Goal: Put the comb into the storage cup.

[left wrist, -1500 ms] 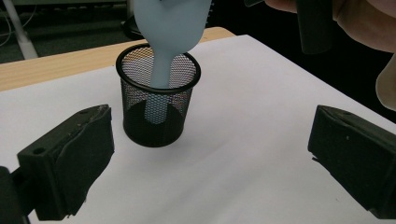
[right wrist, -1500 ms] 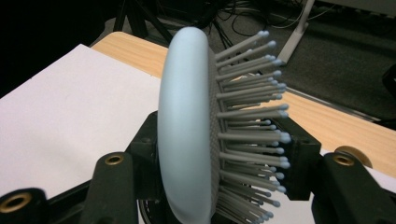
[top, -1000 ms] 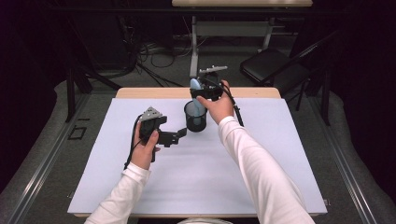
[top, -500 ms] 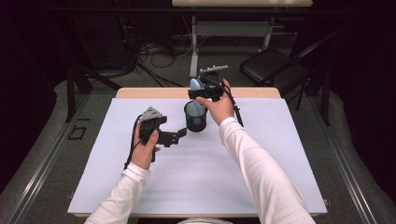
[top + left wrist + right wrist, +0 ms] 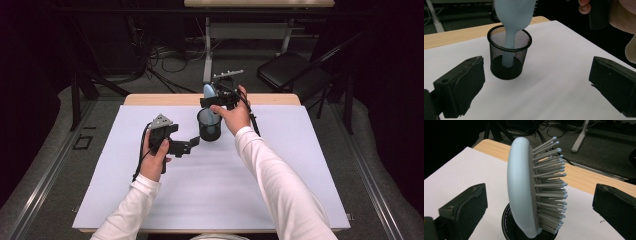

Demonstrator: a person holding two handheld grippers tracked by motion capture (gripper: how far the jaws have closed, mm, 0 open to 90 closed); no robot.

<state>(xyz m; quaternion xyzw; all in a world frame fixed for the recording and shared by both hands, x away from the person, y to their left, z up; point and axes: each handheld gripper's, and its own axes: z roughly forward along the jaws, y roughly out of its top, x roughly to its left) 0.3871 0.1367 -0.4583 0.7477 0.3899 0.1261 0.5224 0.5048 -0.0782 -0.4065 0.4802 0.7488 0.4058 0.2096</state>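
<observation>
- pale blue plastic paddle hairbrush (image 5: 524, 187) stands handle-down in the black wire-mesh cup (image 5: 508, 56), near the middle of the worktop's (image 5: 280, 195) far edge
- right gripper (image 5: 539, 205) fingers just opened, spread clear either side of the brush head, so the cup alone props it
- left gripper (image 5: 534, 87) waits released beside the cup, maybe ready to steady it

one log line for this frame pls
hairbrush: handle down in mesh cup | right tongs: just opened, apart from brush head | left tongs: open, beside cup
</observation>
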